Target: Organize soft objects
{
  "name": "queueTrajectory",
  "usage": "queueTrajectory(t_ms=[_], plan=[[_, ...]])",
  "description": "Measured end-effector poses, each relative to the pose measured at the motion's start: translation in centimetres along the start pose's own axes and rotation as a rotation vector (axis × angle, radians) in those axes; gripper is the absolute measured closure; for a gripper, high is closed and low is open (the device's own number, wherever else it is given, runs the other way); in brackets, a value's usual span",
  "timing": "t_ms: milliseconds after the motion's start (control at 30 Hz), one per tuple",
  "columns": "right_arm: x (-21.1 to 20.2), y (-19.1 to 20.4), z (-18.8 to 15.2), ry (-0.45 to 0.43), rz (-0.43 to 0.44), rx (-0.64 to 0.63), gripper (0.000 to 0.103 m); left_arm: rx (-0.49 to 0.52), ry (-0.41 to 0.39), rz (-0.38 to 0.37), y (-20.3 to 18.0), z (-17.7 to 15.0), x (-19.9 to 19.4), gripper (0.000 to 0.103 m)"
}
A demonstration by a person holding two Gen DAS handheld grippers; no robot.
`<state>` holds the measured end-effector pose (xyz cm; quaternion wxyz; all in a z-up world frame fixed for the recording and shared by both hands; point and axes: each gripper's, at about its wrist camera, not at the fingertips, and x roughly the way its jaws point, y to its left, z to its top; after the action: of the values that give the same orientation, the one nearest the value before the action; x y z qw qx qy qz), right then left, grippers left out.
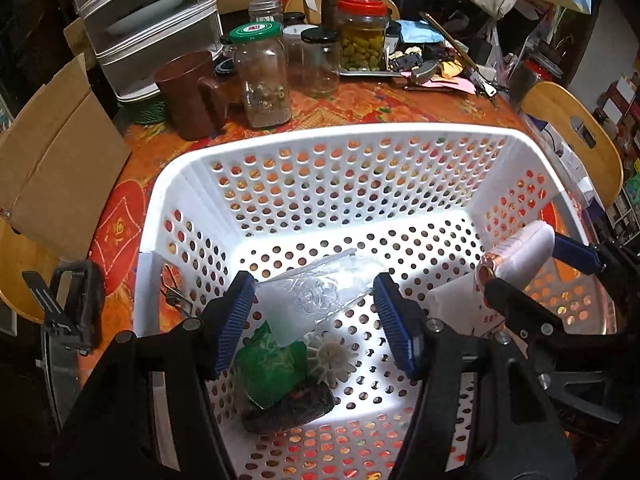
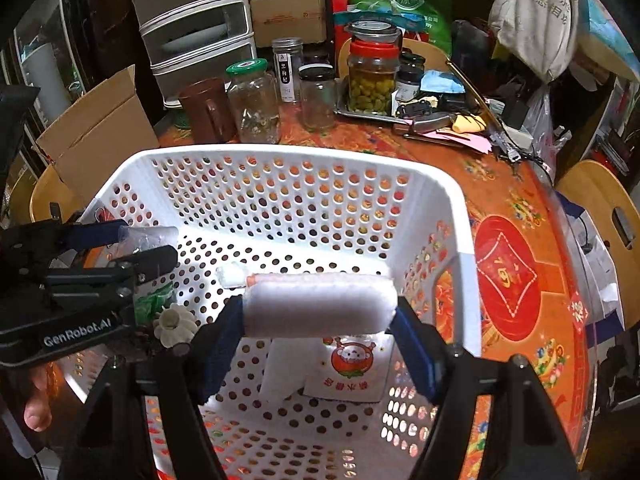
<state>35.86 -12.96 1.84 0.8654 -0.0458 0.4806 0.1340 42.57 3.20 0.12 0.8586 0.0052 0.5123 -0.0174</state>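
Note:
A white perforated basket sits on the orange table. My left gripper is shut on a clear plastic bag and holds it over the basket's inside. It shows at the left of the right wrist view. My right gripper is shut on a white roller-shaped foam roll, held end to end above the basket; the roll also shows in the left wrist view. On the basket floor lie a green packet, a white spiky ball, a dark block and a white printed pouch.
Behind the basket stand a brown mug, glass jars, a pickle jar and grey drawers. A cardboard box is at the left. Wooden chairs flank the table. Papers and tools clutter the back right.

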Motion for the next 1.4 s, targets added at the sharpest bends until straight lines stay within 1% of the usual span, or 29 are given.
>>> queueTrajectory(t_ms=[67,133,167,200,233,267,300,333,400,500,567,600,633,667,733,800,900,1033,1133,1233,1300,1400], plan=[[0.0,0.0,-0.1,-0.013,0.016,-0.002,0.028,0.010,0.003,-0.017,-0.3,-0.1,0.0,0.043],[-0.2,0.1,-0.3,-0.024,0.019,-0.007,0.028,0.019,0.000,-0.018,-0.6,-0.3,0.0,0.043],[-0.4,0.1,-0.3,-0.029,0.023,-0.008,0.026,0.020,-0.004,-0.016,-0.7,-0.4,-0.1,0.040],[-0.7,0.0,-0.4,-0.044,0.027,-0.007,0.021,0.016,-0.010,-0.015,-0.8,-0.5,-0.2,0.037],[-1.0,-0.1,-0.5,-0.054,0.034,-0.006,0.018,0.011,-0.020,-0.012,-0.8,-0.6,-0.5,0.029],[-1.3,-0.2,-0.5,-0.064,0.042,-0.001,0.011,0.010,-0.034,-0.011,-0.8,-0.7,-0.8,0.024],[-1.9,-0.4,-0.7,-0.080,0.049,0.004,0.005,0.009,-0.056,-0.009,-0.8,-0.8,-1.3,0.023],[-2.2,-0.5,-0.8,-0.090,0.050,0.007,0.003,0.008,-0.073,-0.002,-0.8,-1.0,-1.8,0.021],[-3.1,-0.9,-1.1,-0.105,0.047,0.013,0.002,0.005,-0.095,-0.002,-0.7,-1.2,-2.6,0.020],[-4.6,-1.3,-1.9,-0.127,0.050,0.026,0.000,0.000,-0.115,-0.026,-0.5,-1.8,-3.9,0.018],[-5.7,-1.5,-2.8,-0.143,0.047,0.033,0.000,0.006,-0.140,-0.043,-0.6,-2.8,-5.3,0.014],[-6.2,-1.6,-3.3,-0.147,0.041,0.038,0.000,0.015,-0.153,-0.043,-0.7,-3.3,-5.9,0.011],[-6.7,-1.7,-4.0,-0.152,0.034,0.051,0.000,0.026,-0.168,-0.039,-0.9,-3.9,-6.5,0.005],[-7.4,-1.7,-4.8,-0.165,0.032,0.062,0.000,0.039,-0.187,-0.031,-1.1,-4.7,-7.3,0.000],[-8.8,-1.7,-6.6,-0.196,0.031,0.069,0.000,0.052,-0.225,-0.025,-1.1,-6.5,-9.0,0.000],[-10.4,-1.4,-8.5,-0.229,0.009,0.073,0.000,0.051,-0.274,-0.013,-0.9,-8.7,-11.1,0.000],[-13.3,-1.0,-11.8,-0.283,-0.021,0.086,0.000,0.054,-0.322,-0.022,-0.8,-11.8,-13.7,0.000],[-16.2,-0.8,-15.9,-0.340,-0.016,0.136,0.000,0.053,-0.389,-0.028,-0.7,-16.3,-16.8,0.000],[-17.7,-0.2,-18.9,-0.346,-0.032,0.155,0.000,0.044,-0.415,-0.049,-1.1,-20.2,-19.1,0.000],[-19.0,0.6,-21.2,-0.330,-0.027,0.154,0.000,0.031,-0.446,-0.046,-1.4,-24.8,-22.0,0.000],[-20.3,1.6,-22.8,-0.336,-0.020,0.129,0.000,0.034,-0.486,-0.038,-1.6,-27.4,-23.9,0.000],[-21.8,3.0,-24.1,-0.354,-0.029,0.090,0.000,0.039,-0.499,-0.006,-1.7,-29.8,-25.6,0.000]])
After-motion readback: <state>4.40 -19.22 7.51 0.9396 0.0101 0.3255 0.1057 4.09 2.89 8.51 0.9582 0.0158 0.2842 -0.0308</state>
